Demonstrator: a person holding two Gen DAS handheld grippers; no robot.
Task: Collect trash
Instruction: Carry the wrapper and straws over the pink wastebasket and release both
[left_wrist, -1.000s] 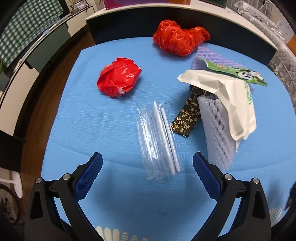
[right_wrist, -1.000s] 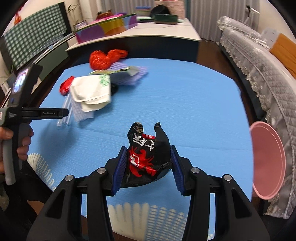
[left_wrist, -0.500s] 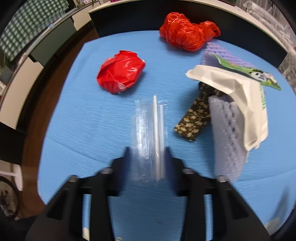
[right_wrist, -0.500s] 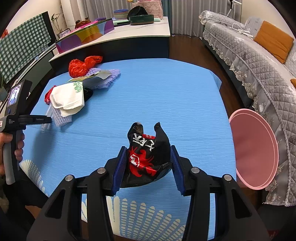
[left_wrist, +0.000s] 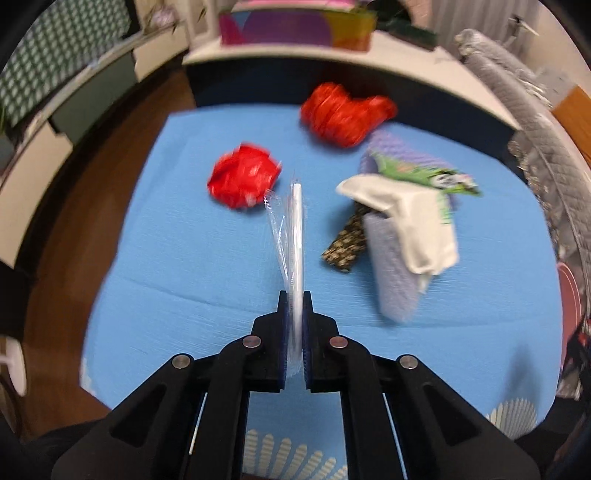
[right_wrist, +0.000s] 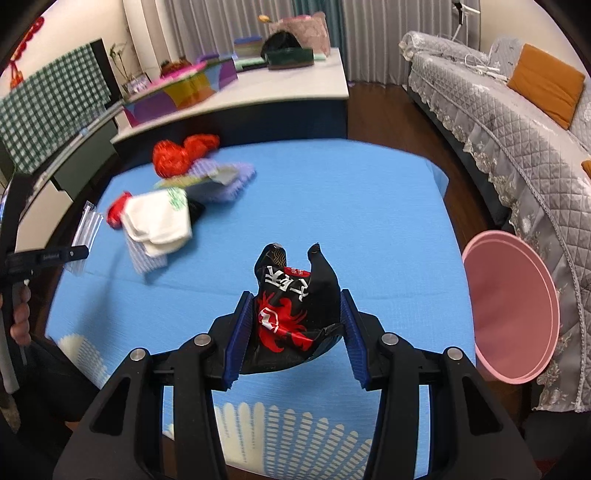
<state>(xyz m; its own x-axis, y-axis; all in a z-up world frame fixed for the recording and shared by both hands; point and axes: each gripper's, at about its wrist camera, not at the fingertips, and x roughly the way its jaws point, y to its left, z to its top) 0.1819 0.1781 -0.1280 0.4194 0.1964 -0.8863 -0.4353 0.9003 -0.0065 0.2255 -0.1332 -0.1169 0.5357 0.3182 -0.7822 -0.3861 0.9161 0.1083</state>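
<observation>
Trash on blue tablecloth (right_wrist: 332, 206); left gripper (left_wrist: 294, 306) pinching clear straw packet (left_wrist: 290, 229), right gripper (right_wrist: 295, 325) clamping black snack bag (right_wrist: 295, 306); grey sofa (right_wrist: 498, 122), pink bin (right_wrist: 513, 317) beside.

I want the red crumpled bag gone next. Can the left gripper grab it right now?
Probably not yet. The left gripper is shut on the clear plastic straw packet, so its jaws are full. The red crumpled bag lies uncovered on the blue tablecloth, with nothing in the way.
</observation>
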